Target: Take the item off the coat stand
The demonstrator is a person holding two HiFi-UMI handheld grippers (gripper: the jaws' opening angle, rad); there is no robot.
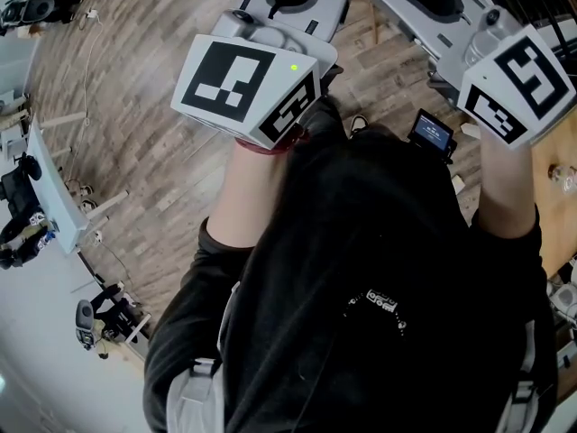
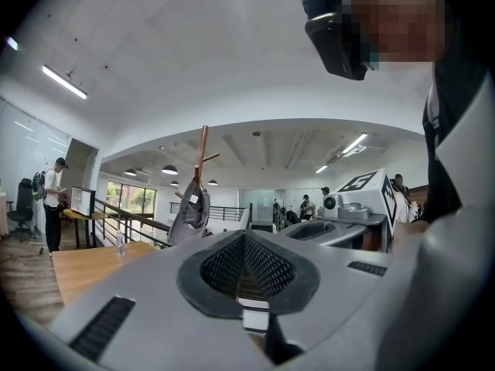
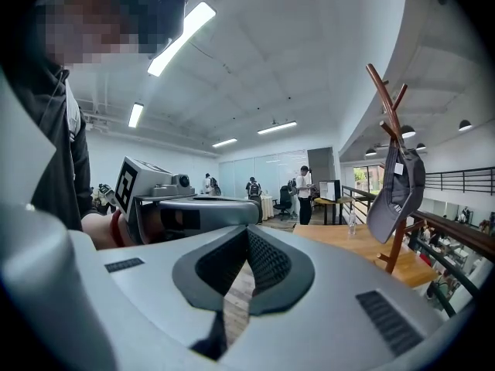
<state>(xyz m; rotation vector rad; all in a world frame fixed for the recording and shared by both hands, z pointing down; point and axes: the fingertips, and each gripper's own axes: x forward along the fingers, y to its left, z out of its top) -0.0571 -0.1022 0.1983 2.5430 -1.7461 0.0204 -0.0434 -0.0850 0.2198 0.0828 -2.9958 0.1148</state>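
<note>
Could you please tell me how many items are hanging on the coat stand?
1: a grey fabric cap hangs from an upper peg of the brown wooden coat stand. Nothing else shows on it, though its far side may hide more.

Below me runs a grey-brown wood-plank floor point(image 1: 135, 88), and ahead a light wooden tabletop point(image 2: 85, 267) carries a small clear plastic bottle point(image 2: 120, 246), upright. Behind it a black metal railing point(image 2: 135, 221) crosses the room. Far left, a person wearing a backpack point(image 2: 52, 207) stands beside a black office chair point(image 2: 23, 207), under a long white ceiling strip light point(image 2: 64, 82).
</note>
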